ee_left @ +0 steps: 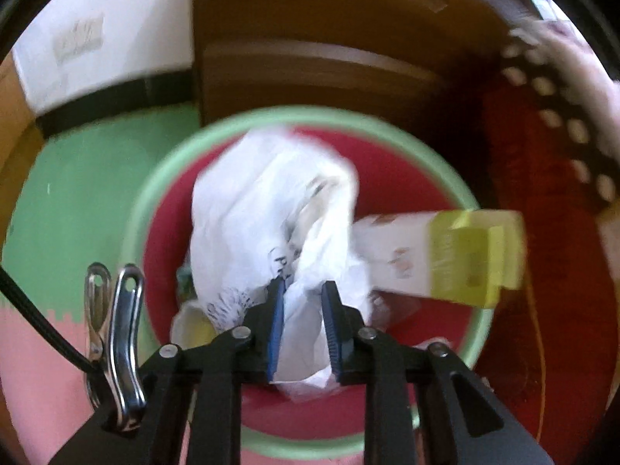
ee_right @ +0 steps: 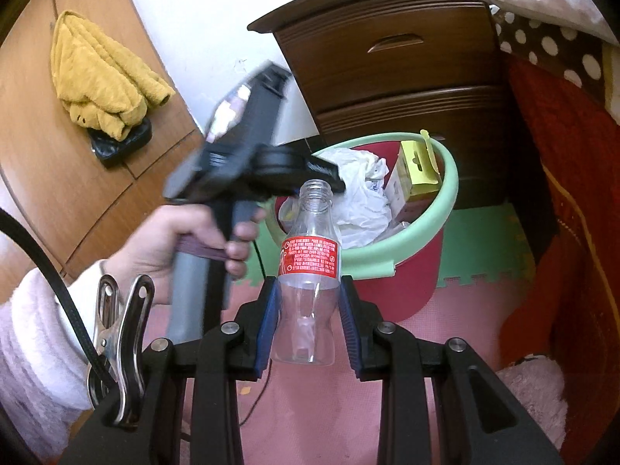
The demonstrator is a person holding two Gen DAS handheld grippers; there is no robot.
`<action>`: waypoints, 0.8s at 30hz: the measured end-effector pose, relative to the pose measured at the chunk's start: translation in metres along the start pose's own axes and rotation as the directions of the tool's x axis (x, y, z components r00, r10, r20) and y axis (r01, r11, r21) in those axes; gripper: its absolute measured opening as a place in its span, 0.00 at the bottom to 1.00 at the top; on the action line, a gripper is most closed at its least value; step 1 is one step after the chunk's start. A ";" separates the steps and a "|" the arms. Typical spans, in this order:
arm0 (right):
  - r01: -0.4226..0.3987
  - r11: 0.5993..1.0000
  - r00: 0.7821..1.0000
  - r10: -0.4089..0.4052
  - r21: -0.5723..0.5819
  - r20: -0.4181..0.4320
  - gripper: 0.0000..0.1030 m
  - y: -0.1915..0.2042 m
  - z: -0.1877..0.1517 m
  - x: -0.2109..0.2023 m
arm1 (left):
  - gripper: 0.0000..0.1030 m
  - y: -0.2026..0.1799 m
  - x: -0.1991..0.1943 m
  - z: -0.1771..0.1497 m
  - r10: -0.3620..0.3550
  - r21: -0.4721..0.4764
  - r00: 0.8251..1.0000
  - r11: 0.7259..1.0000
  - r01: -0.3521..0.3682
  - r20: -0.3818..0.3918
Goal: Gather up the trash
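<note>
Pinched between the right fingers (ee_right: 308, 310), the uncapped bottle (ee_right: 310, 271) could slip, while the left fingers (ee_left: 302, 321), closed on a white bag (ee_left: 271, 209), may drag it from the bin (ee_left: 162, 178).

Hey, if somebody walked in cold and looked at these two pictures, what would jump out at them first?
Probably the red bin with the pale green rim on the floor in front of the dark wooden dresser, stuffed with a crumpled white plastic bag and a yellow-topped carton. Next, the empty clear bottle with a red label gripped upright in the right gripper, while the left gripper pinches the bag over the bin.
</note>
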State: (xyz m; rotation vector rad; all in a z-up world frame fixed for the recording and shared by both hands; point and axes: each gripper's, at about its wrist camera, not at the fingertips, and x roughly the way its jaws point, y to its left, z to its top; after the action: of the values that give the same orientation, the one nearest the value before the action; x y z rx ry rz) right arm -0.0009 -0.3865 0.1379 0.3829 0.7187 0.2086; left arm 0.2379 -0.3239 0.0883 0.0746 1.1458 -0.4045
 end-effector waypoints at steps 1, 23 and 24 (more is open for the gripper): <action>-0.001 1.000 1.000 0.001 -0.001 0.002 0.31 0.000 0.000 0.000 | 0.14 0.003 0.009 0.000 0.008 -0.016 1.000 1.000 -0.009 -0.025; 0.043 0.999 0.999 -0.043 0.016 0.018 0.31 -0.004 0.004 0.009 | 0.24 -0.020 0.030 -0.002 0.171 0.107 0.976 0.982 -0.158 -0.133; 0.050 0.999 0.998 -0.050 0.012 0.024 0.31 -0.004 0.006 0.009 | 0.25 -0.020 0.024 -0.001 0.150 0.101 0.980 0.985 -0.137 -0.131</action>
State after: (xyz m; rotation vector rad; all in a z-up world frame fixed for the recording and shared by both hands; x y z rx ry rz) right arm 0.0100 -0.3887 0.1346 0.3773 0.7052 0.1527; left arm 0.2385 -0.3492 0.0696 0.2673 1.2494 -0.3268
